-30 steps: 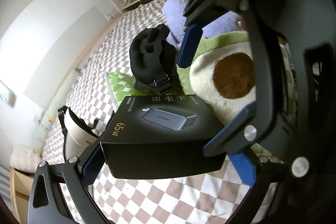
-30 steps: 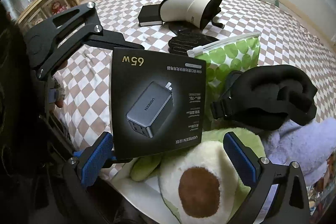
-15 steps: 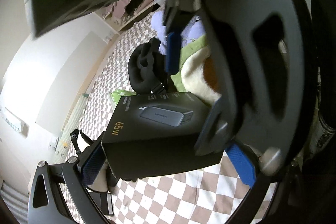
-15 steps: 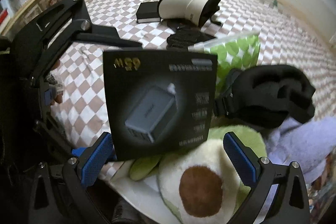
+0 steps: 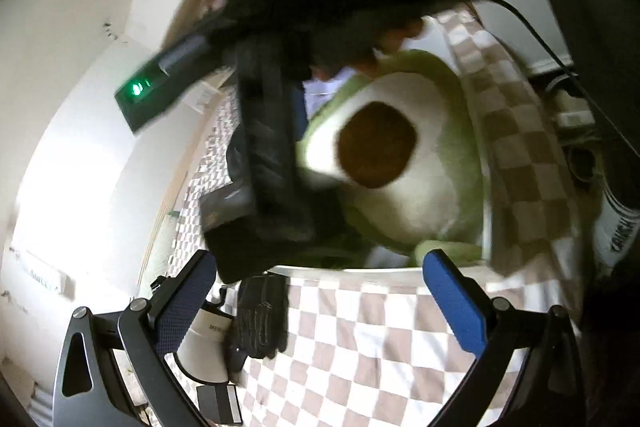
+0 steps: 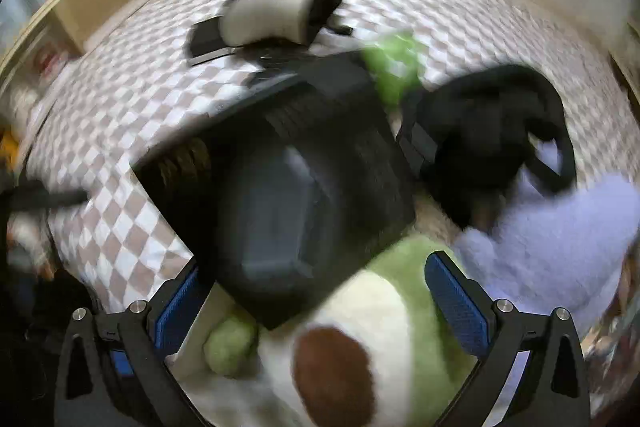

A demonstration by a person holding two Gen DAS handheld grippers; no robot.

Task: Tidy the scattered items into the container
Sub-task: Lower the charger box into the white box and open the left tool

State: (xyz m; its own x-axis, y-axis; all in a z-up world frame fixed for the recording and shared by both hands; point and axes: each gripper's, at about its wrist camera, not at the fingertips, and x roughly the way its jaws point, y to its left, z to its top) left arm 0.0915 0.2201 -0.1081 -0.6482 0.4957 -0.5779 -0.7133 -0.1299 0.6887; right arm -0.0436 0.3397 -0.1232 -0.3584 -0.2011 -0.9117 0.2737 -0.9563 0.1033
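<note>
My left gripper (image 5: 318,291) is spread wide and empty above the checkered bedspread (image 5: 372,355). My right gripper (image 6: 320,301) is likewise spread apart. The flat black charger box (image 6: 288,195), blurred, lies tilted against the avocado-shaped green plush toy (image 6: 384,323).

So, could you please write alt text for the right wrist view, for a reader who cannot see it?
A blurred black charger box lies against an avocado plush, just ahead of the open right hand-held gripper. Behind it, on the checkered bedspread, are a black strap bundle and a purple plush.
</note>
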